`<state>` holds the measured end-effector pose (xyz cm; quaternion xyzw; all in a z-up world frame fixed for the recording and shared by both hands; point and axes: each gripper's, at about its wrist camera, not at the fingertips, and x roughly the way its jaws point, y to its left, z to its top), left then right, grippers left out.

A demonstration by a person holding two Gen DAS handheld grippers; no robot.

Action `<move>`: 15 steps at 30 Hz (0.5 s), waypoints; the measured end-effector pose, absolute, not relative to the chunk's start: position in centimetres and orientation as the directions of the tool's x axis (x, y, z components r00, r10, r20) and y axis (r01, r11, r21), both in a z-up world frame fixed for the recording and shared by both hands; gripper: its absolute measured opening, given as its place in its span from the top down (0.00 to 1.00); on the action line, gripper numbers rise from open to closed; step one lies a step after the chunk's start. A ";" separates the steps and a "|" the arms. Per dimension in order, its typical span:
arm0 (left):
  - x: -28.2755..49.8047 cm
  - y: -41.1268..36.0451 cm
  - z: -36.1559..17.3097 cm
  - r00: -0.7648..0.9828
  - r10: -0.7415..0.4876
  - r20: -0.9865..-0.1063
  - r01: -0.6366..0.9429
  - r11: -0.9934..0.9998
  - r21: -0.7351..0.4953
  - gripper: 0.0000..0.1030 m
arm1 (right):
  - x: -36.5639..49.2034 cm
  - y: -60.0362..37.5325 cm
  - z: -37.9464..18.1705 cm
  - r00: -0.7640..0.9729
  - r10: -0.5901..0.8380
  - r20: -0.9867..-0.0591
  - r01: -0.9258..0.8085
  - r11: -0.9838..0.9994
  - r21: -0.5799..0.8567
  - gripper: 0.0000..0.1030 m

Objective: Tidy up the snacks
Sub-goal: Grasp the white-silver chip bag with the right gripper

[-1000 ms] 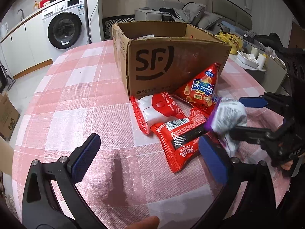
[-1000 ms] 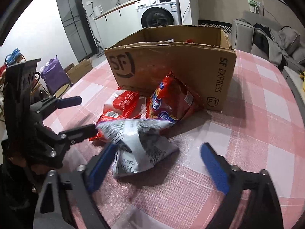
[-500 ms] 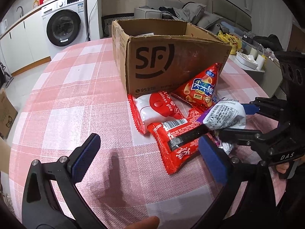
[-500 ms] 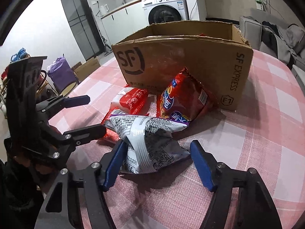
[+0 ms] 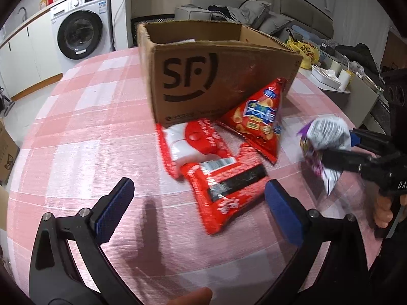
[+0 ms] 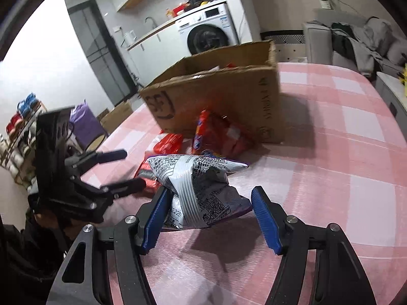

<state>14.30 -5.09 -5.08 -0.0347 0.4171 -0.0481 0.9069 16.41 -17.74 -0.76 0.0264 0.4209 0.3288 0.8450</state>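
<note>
1. The right gripper (image 6: 211, 216) sits low in the centre of its own view, its blue fingers (image 6: 155, 219) closed in on a silver-and-purple snack bag (image 6: 198, 190). The bag is pinched between them and seems raised off the pink checked tablecloth (image 6: 343, 157), its shadow lying on the cloth beneath.
2. In the left wrist view that bag (image 5: 324, 142) shows at the right edge, blurred.
3. The left gripper (image 5: 195, 208) fills the bottom of its view, fingers spread wide and holding nothing.
4. Between those fingers, a little further up the frame, lies a long red packet (image 5: 226, 183) flat on the cloth.
5. Just above it, a red-and-white packet (image 5: 190, 142) touches the foot of the cardboard box (image 5: 216, 76).
6. A triangular red chip bag (image 5: 259, 117) leans against the box's front wall, right of centre.
7. The box stands open-topped in the upper middle of both views; a washing machine (image 5: 81, 35) is at upper left.
</note>
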 end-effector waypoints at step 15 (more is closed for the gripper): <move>16.3 -8.1 -6.1 0.586 -0.118 -0.802 0.056 0.993 -0.105 0.20 | 16.2 -18.7 -0.1 0.457 0.571 -0.682 -0.514 0.795 0.321 0.35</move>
